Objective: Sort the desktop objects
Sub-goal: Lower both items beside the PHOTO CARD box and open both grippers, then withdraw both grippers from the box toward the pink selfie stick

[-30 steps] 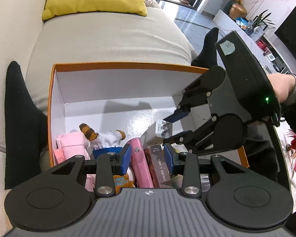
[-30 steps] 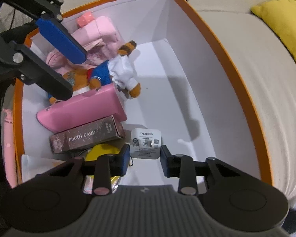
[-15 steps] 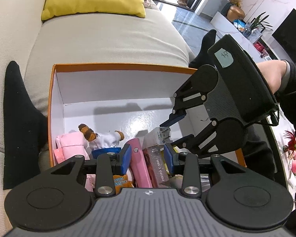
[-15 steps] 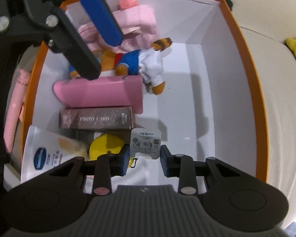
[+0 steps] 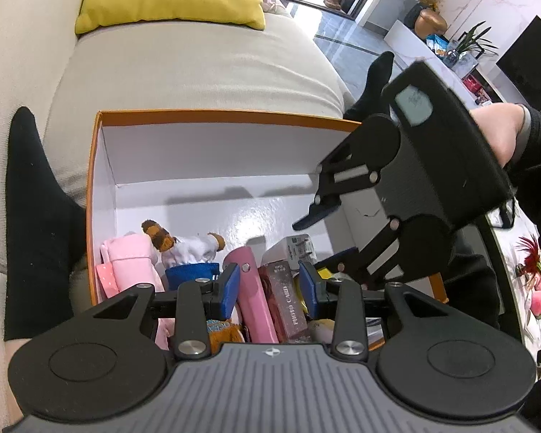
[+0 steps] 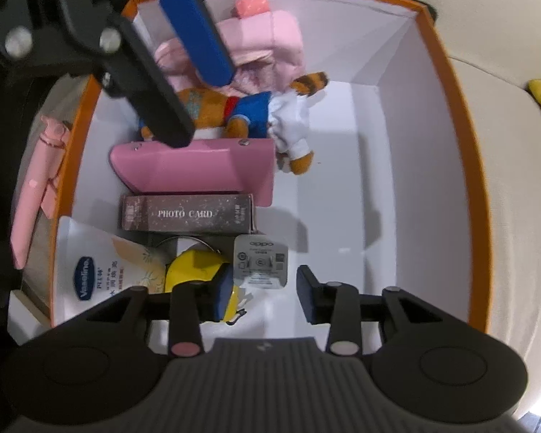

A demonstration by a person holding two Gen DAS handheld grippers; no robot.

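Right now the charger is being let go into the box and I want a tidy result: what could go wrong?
The right tongs are opening with the white charger between them; it may topple onto the yellow item beside it. The left tongs hang close over the plush toy and pink case and could knock them.

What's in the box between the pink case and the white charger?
A brown box marked PHOTO CARD lies between the pink case and the white charger, seen from the right wrist camera.

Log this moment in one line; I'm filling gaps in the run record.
phase: release | right gripper: opening, charger between jaws, in box | left gripper: open, empty, over box
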